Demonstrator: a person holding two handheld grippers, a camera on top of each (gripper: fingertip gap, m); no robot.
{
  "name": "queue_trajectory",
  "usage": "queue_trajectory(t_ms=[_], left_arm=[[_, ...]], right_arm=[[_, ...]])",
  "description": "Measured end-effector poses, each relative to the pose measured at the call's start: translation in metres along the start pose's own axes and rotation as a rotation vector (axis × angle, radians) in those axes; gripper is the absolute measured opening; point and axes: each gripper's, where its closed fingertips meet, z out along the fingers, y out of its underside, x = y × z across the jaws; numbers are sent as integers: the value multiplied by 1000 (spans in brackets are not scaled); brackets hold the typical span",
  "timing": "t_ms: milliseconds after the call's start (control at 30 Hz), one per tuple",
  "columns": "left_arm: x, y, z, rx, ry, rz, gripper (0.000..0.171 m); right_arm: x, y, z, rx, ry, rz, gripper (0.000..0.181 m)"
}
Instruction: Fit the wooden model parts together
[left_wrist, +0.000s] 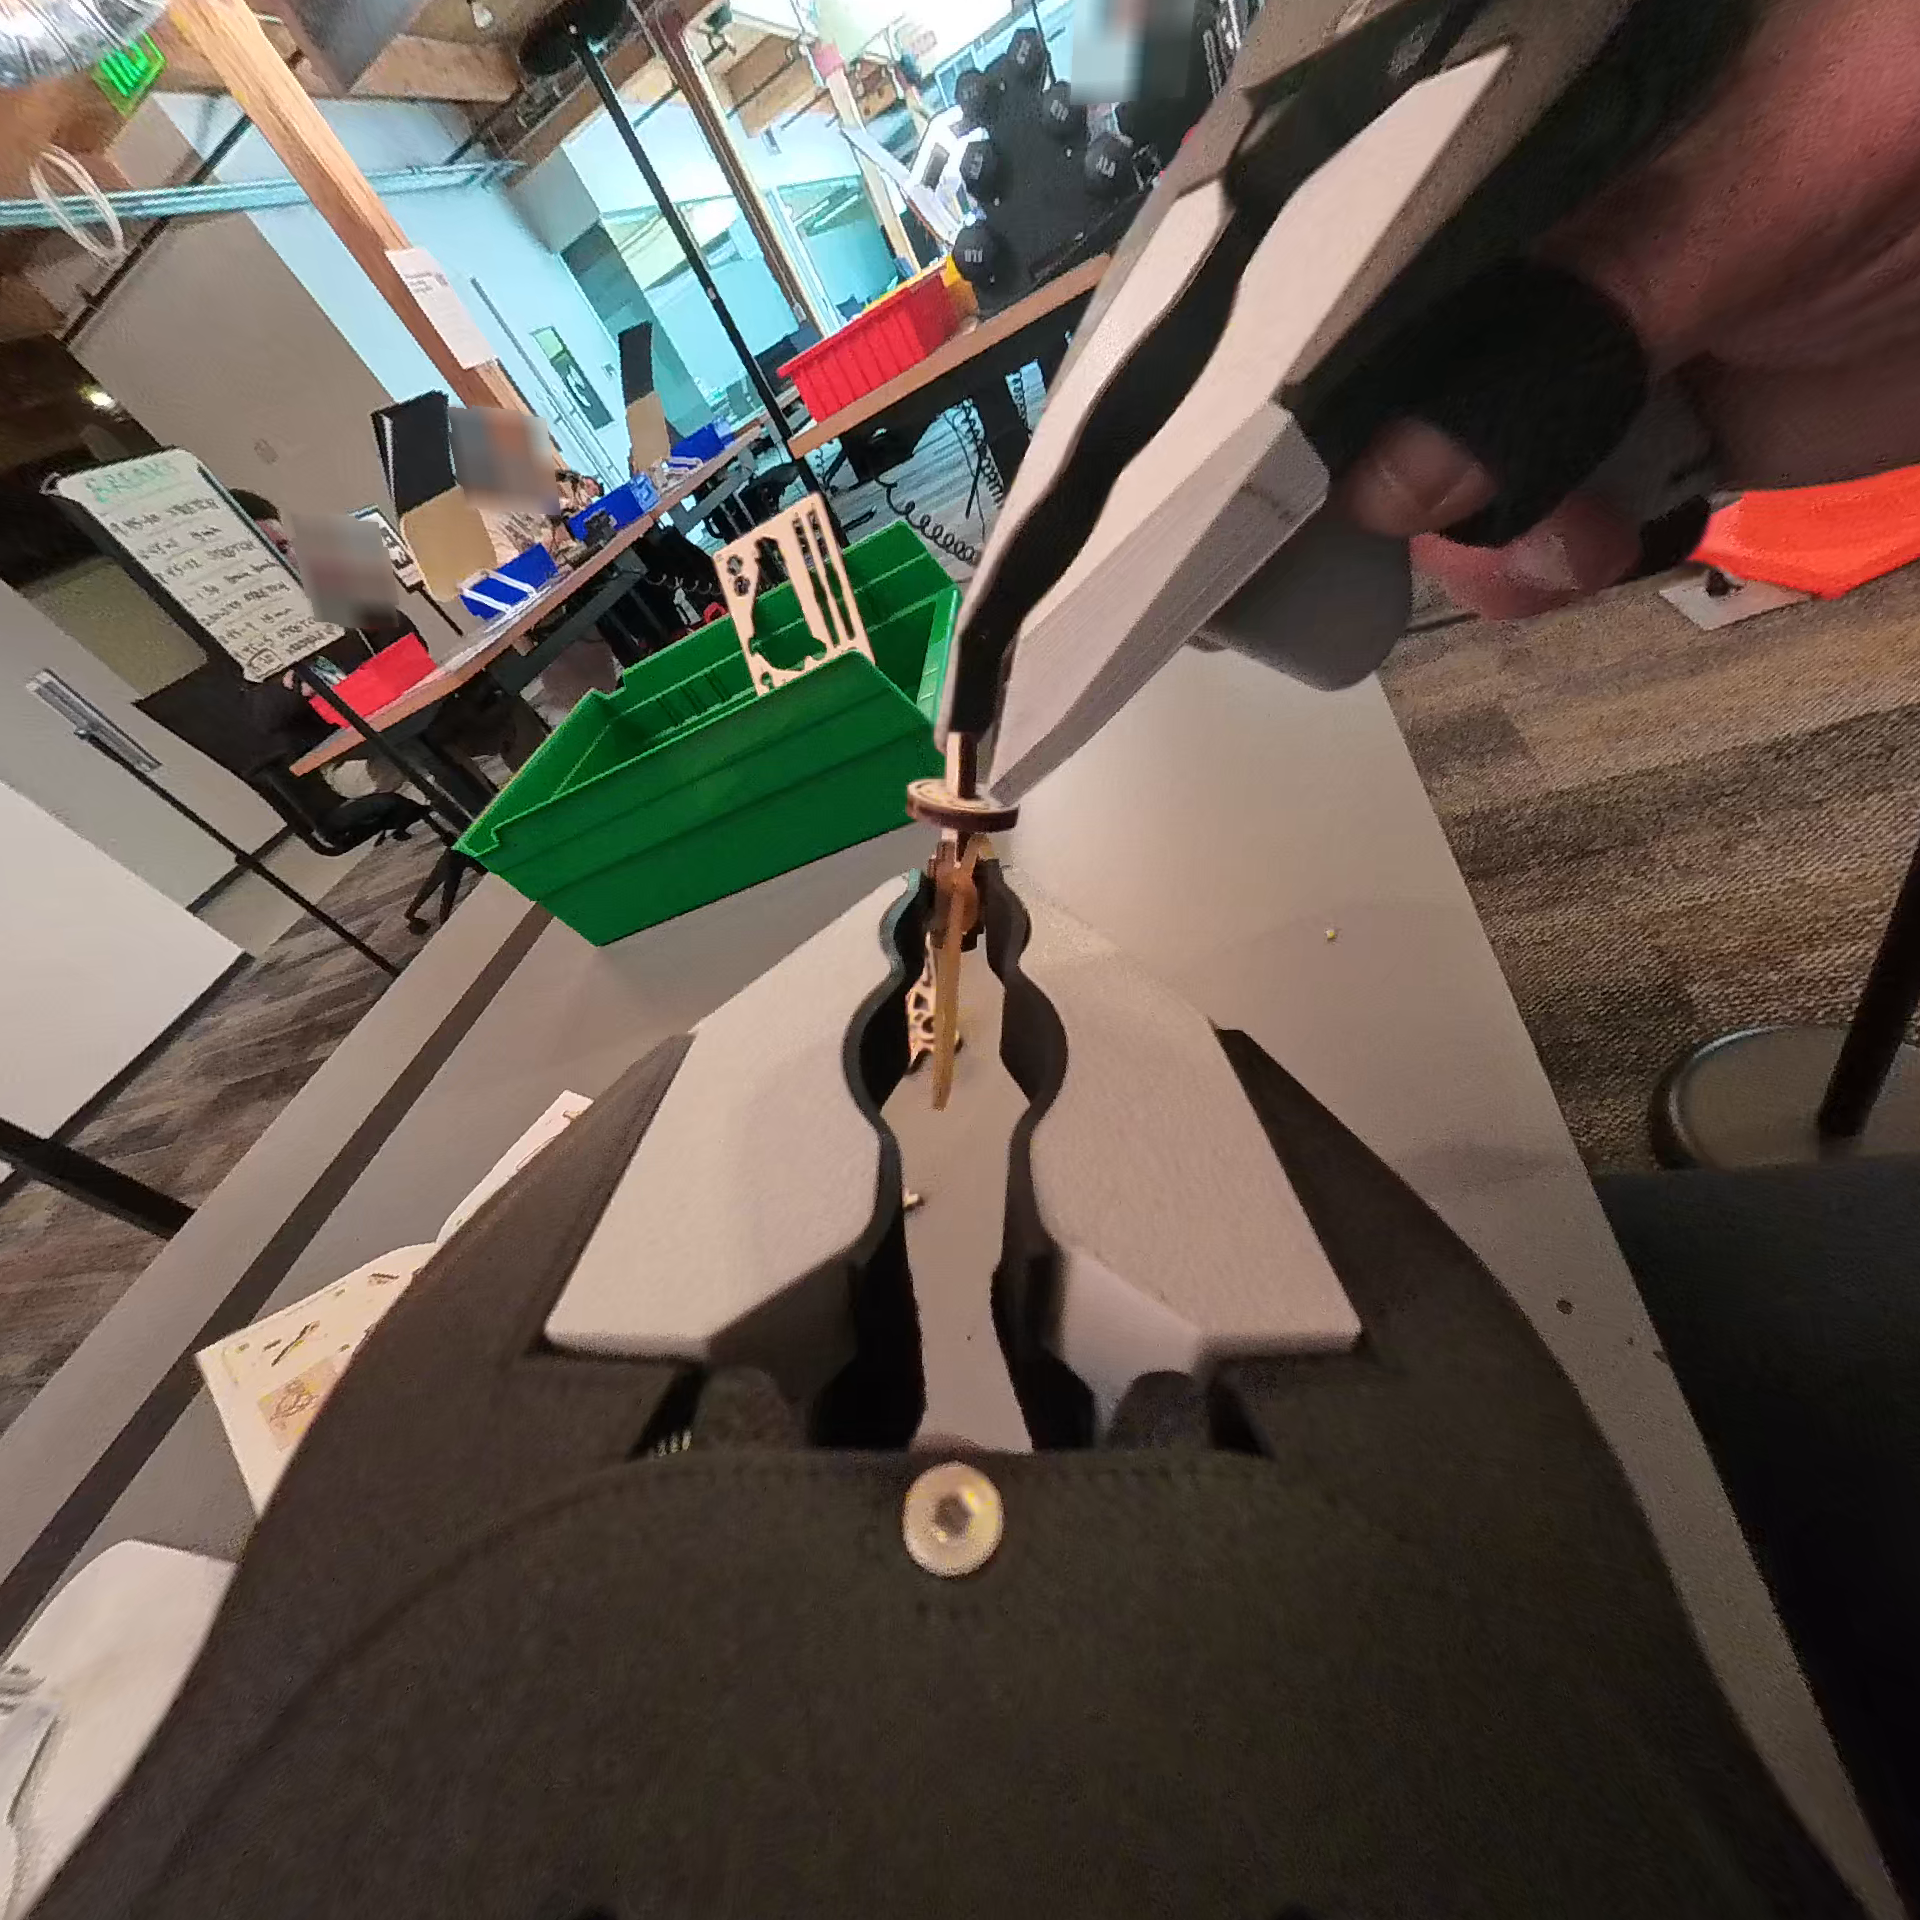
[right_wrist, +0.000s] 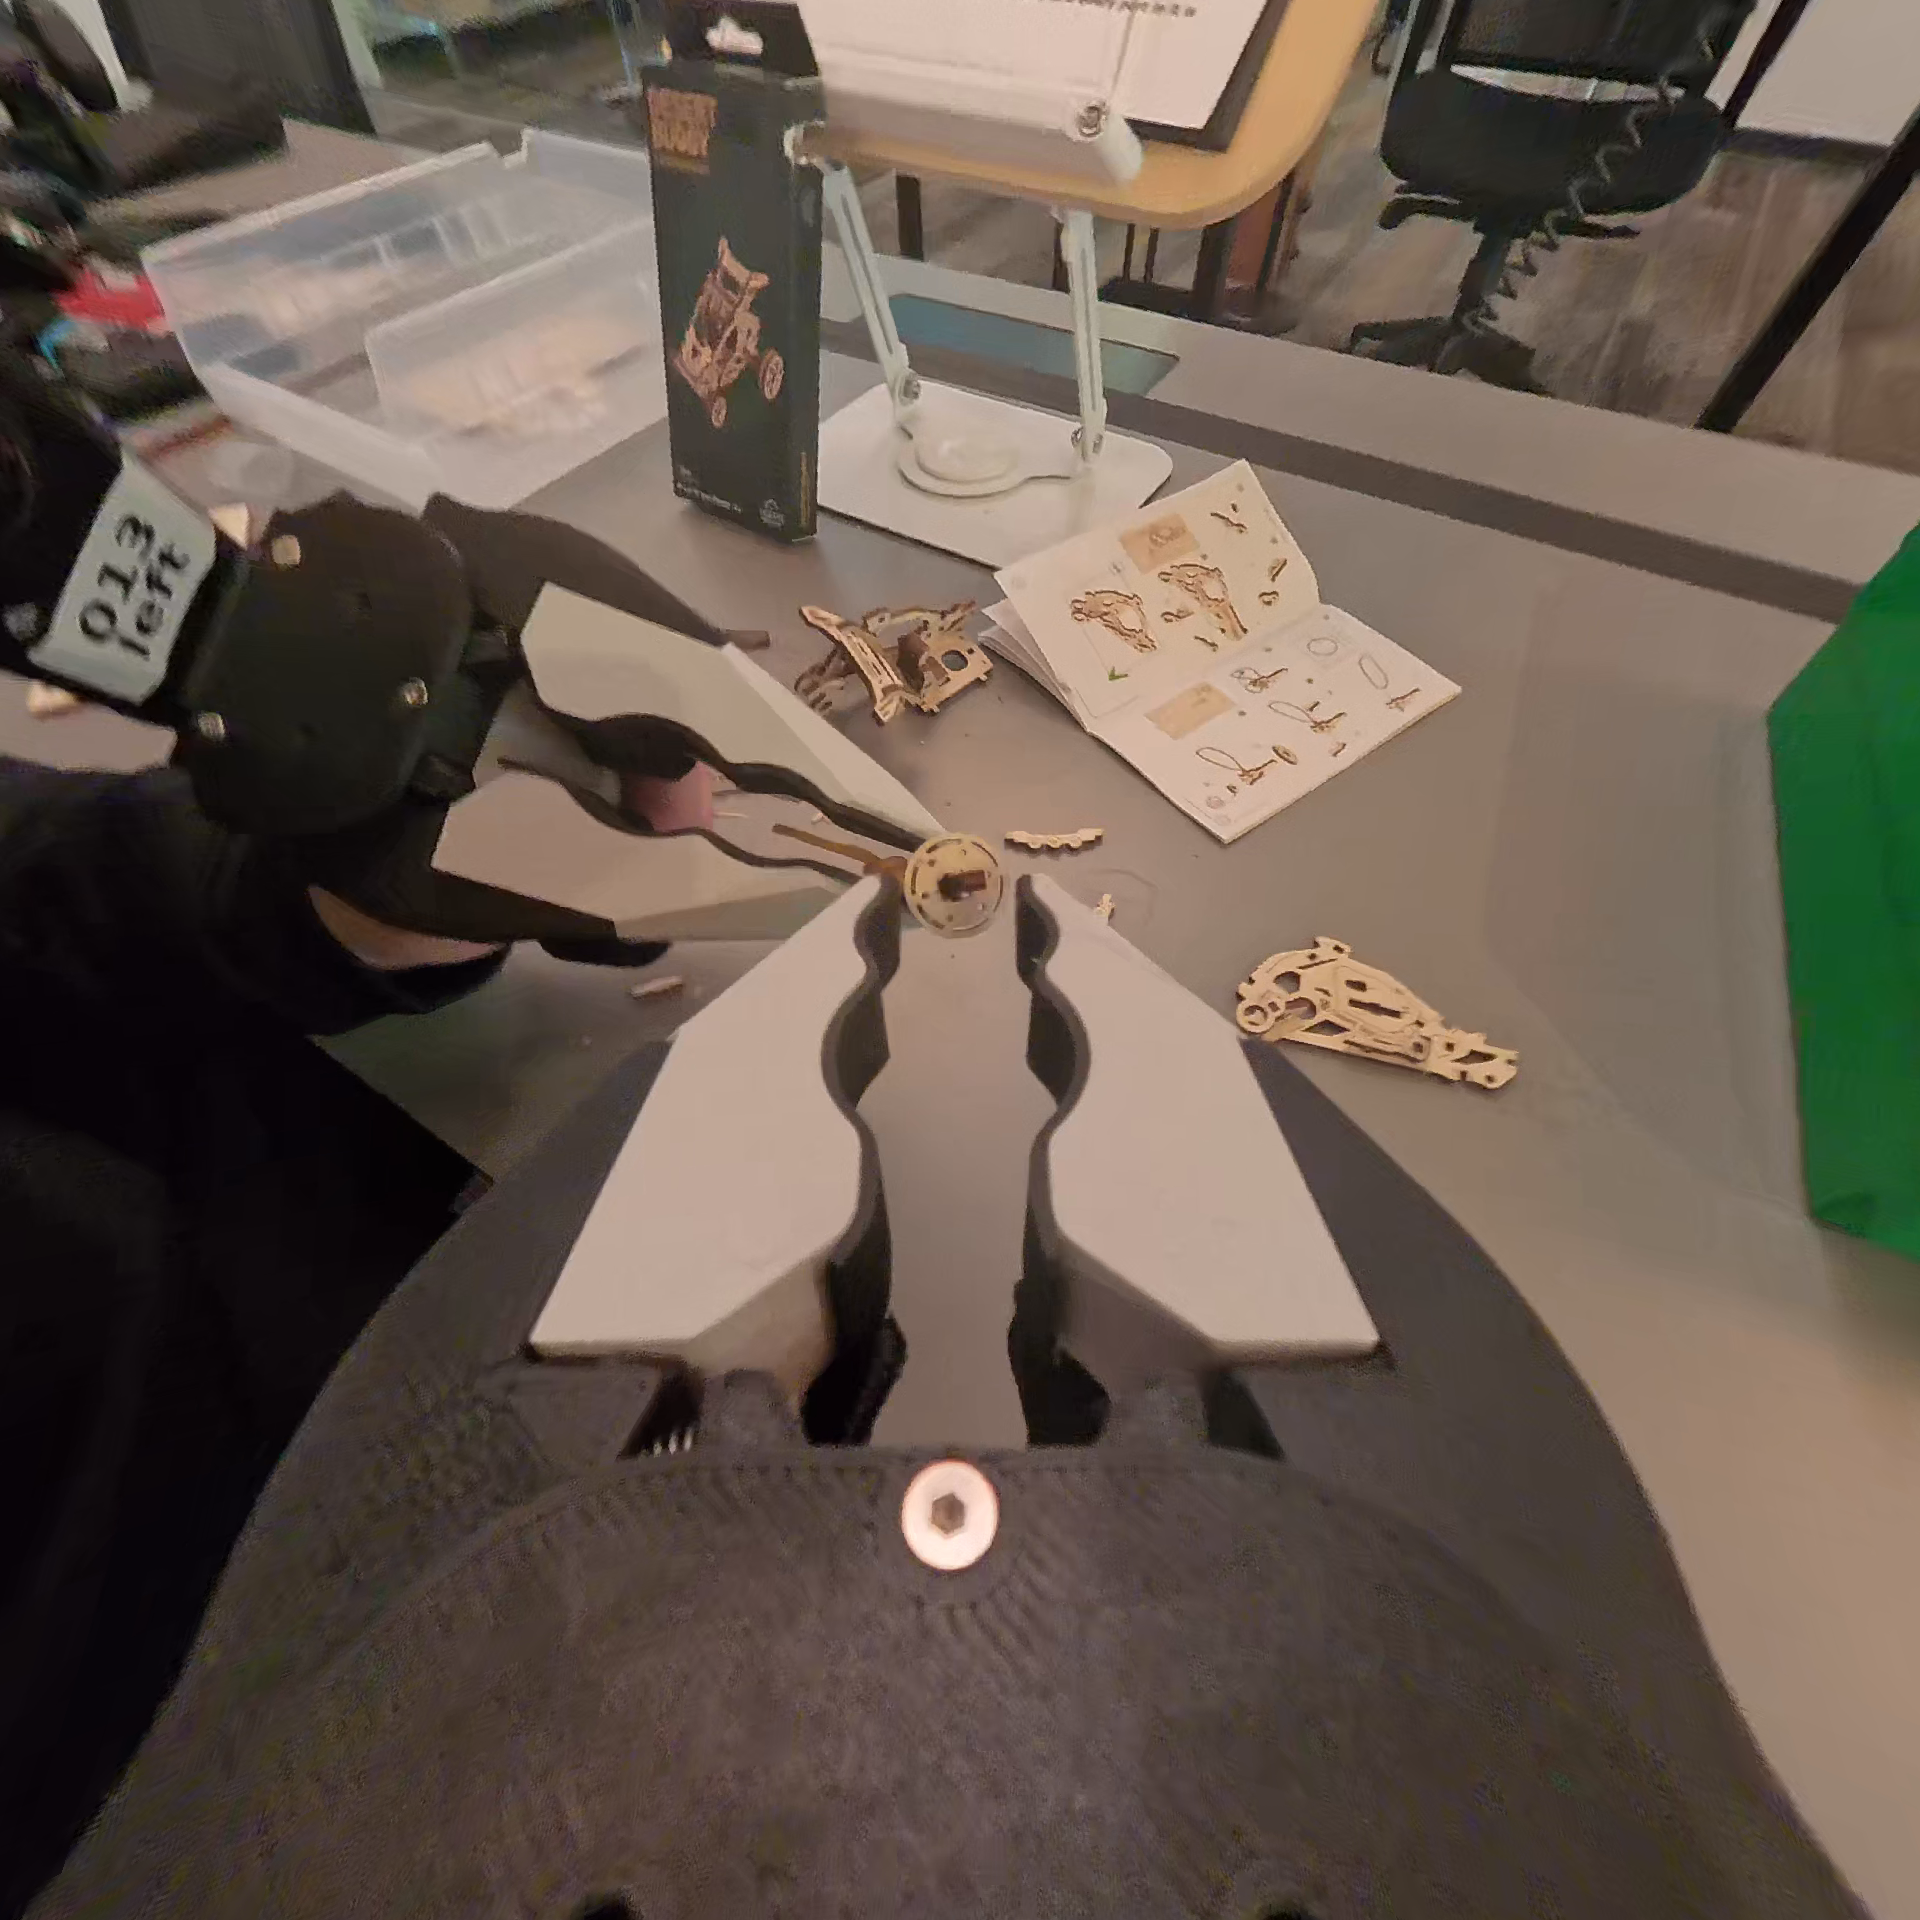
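**Disc going onto the held strip; seating is the step in hand**

The grey table (right_wrist: 1455, 727) carries everything. In the left wrist view, a green bin (left_wrist: 727, 769) stands on it at about 11 o'clock from the joint.

In the right wrist view, the kit box (right_wrist: 732, 301) stands upright at 11 o'clock from the work. The open instruction booklet (right_wrist: 1216, 655) lies at 1 o'clock.

The left gripper (left_wrist: 951, 914) has its fingers closed tight on a thin wooden strip (left_wrist: 943, 1029), held clear of the table. The right gripper (right_wrist: 951, 894) meets it from 1 o'clock in the left wrist view. Its fingers stand a narrow gap apart with the round wooden disc (left_wrist: 961, 808) at their tips. Whether they truly pinch it, I cannot tell.

The loose parts lie well apart from the joint, placed here as in the right wrist view:
- A part-built model (right_wrist: 894, 660) at 12 o'clock.
- A flat frame piece (right_wrist: 1371, 1013) at 4 o'clock.
- A small wavy piece (right_wrist: 1055, 837) just beside the disc at 2 o'clock.

The disc sits on the strip's end, with a dark peg showing through its centre hole. This looks like mid-assembly, with this one joint nearly made.

The next move probably calls for a straight push along the strip while the left gripper braces. Tilting could jam or snap the thin wood.
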Motion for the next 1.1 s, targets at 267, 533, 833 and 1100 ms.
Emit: queue_trajectory(t_ms=[267, 533, 833, 1100], left_arm=[[2, -10, -4, 76, 40, -56, 8], [2, -15, -5, 105, 45, -53, 8], [5, -18, -5, 118, 56, -35, 8], [10, -17, -7, 141, 104, -56, 8]], right_arm=[[-7, -4, -1, 6, -58, -95, 13], [-5, -12, -10, 43, -107, -63, 13], [-7, -12, -9, 39, -122, -79, 6], [-8, -8, -9, 35, -166, -24, 3]])
